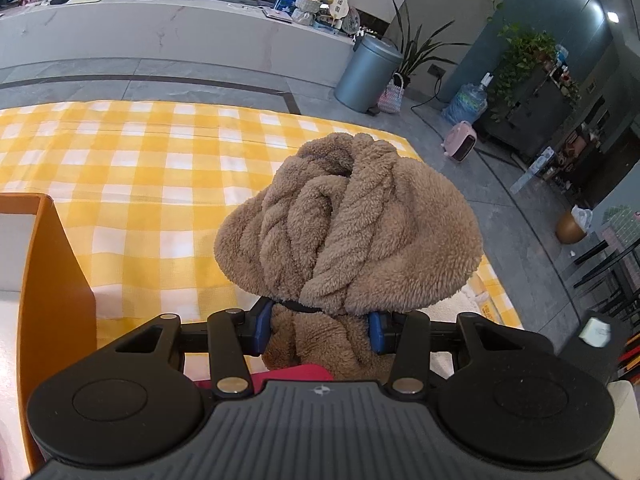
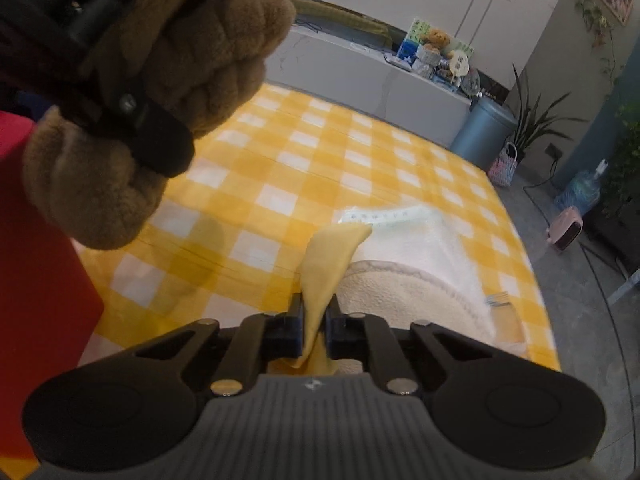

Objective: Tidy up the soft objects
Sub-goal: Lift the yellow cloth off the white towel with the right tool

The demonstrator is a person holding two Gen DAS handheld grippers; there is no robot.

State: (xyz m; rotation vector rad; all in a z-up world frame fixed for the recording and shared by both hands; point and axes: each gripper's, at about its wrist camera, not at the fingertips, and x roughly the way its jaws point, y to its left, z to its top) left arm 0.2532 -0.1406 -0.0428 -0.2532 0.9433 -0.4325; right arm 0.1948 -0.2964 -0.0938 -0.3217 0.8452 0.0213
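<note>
My left gripper (image 1: 320,330) is shut on a bunched brown fleece blanket (image 1: 348,224) and holds it up above the yellow checked tablecloth (image 1: 140,168). In the right wrist view the same brown blanket (image 2: 216,52) and the left gripper (image 2: 132,116) hang at the upper left. My right gripper (image 2: 314,320) is shut on a corner of a thin yellow cloth (image 2: 328,264), lifted just above the table. A cream fleece item (image 2: 404,292) and a white towel (image 2: 436,240) lie right beside it.
An orange box (image 1: 52,292) stands at the left; it shows as a red wall in the right wrist view (image 2: 36,260). Past the table's far edge are a grey bin (image 1: 366,74), plants, a pink heater (image 1: 460,142) and a white counter.
</note>
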